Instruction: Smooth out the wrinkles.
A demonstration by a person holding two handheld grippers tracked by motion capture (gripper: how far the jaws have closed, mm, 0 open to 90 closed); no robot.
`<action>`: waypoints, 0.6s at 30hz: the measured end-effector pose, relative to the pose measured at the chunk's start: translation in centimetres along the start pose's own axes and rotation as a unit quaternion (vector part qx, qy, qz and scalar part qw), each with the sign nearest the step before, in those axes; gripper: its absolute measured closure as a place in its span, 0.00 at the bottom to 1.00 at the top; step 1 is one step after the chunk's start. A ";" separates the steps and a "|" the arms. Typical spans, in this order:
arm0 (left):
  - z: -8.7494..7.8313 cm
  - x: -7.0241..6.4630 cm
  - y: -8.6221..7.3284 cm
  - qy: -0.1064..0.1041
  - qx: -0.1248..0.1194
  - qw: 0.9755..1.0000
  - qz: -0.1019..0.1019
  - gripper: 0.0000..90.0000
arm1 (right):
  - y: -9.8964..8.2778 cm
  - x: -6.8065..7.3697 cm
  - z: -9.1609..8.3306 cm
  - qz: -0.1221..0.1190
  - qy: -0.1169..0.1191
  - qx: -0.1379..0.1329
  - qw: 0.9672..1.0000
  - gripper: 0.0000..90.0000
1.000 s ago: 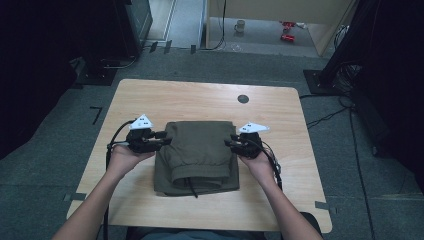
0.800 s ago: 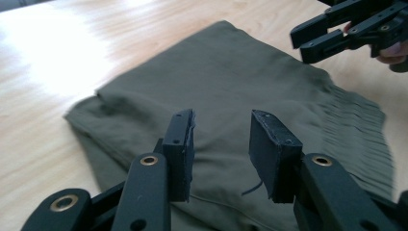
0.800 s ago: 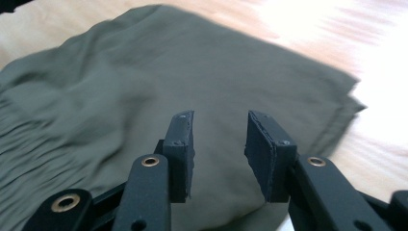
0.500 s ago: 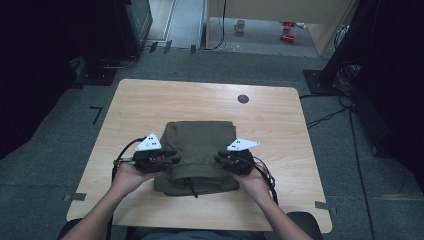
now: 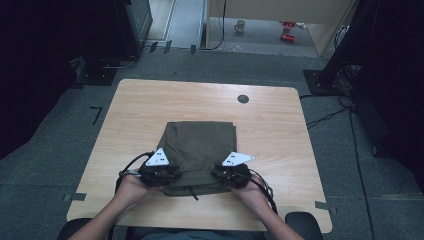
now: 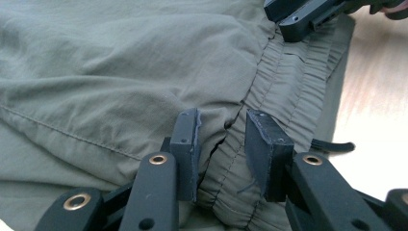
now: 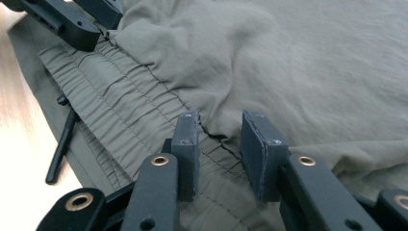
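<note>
An olive-green folded garment (image 5: 200, 145) with an elastic waistband lies on the wooden table (image 5: 280, 130). Its waistband runs along the near edge, and a black drawstring (image 5: 192, 192) sticks out there. My left gripper (image 5: 175, 176) is at the near left of the waistband. In the left gripper view its jaws (image 6: 221, 120) stand apart over a ridge of waistband cloth (image 6: 231, 159). My right gripper (image 5: 220, 175) is at the near right. Its jaws (image 7: 219, 120) have just been opening, with gathered cloth lying between them. The drawstring end (image 7: 60, 154) rests on the table beside the waistband.
A round black grommet (image 5: 243, 98) sits in the table's far right part. Bare wood (image 5: 125, 115) surrounds the garment on all sides. Beyond the table, a mug (image 5: 240, 25) and red objects (image 5: 287, 30) stand on the floor, with dark equipment stands at both sides.
Both grippers have slid from the garment's mid sides toward the person and inward, down to its near waistband edge. The garment itself lies where it was.
</note>
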State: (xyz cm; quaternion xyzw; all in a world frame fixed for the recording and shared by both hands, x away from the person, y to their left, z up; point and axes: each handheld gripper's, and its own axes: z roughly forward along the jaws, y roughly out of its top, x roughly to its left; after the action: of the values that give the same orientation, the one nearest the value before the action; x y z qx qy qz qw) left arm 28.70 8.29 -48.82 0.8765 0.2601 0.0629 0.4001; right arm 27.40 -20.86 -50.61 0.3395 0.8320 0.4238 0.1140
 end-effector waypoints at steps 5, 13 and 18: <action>0.3 -0.3 -0.5 0.012 -0.001 1.000 -0.004 0.75 | -0.2 0.1 0.4 -0.001 -0.001 0.001 1.000 0.76; -0.4 0.2 -0.2 0.001 -0.022 0.999 -0.023 0.66 | 0.3 -0.4 0.1 0.013 0.009 0.002 1.000 0.68; -1.4 0.7 0.5 0.000 -0.042 0.999 -0.029 0.54 | 1.2 -1.1 -1.2 0.026 0.014 -0.030 0.999 0.62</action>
State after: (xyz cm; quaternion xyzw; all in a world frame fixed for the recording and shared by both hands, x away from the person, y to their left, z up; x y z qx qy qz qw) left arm 29.05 9.36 -47.60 0.8512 0.2821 0.0620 0.4382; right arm 28.17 -21.87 -49.04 0.3518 0.8113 0.4558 0.1015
